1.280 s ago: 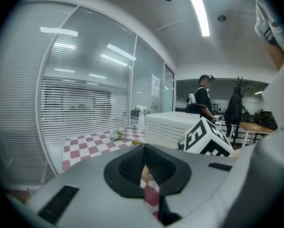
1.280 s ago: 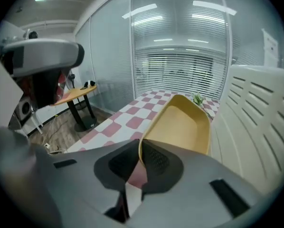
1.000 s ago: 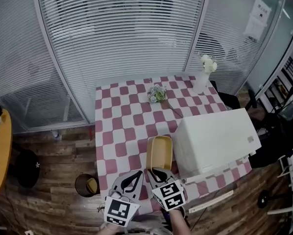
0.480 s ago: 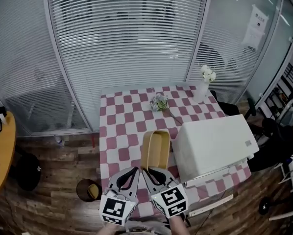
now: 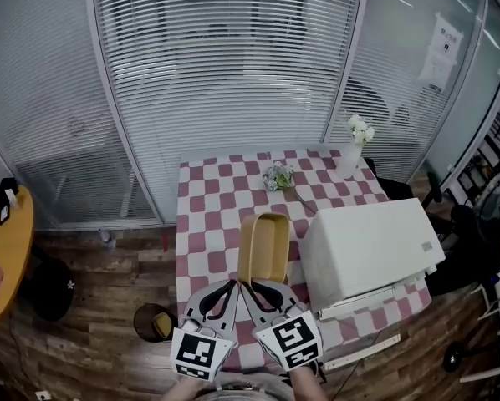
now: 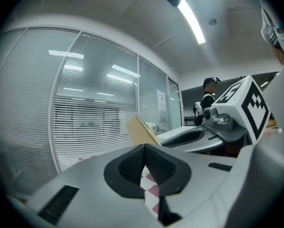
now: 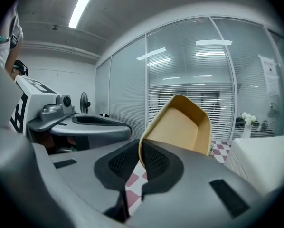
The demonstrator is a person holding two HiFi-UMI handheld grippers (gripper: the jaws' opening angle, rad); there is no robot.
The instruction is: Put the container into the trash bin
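The right gripper [image 5: 260, 291] has its fingers clamped on the near rim of the tan container [image 5: 264, 247], holding it tilted, open side up, above the pink-and-white checked surface [image 5: 208, 215] at the centre of the frame. In the right gripper view the rim of the container [image 7: 180, 125] sits pinched between the pads. The left gripper [image 5: 226, 289] hangs just beside it at the lower centre, its fingers closed together on nothing. The trash bin [image 5: 154, 322] stands on the wooden floor at the lower left, beside the surface. A white box [image 5: 367, 249] lies to the right of the container.
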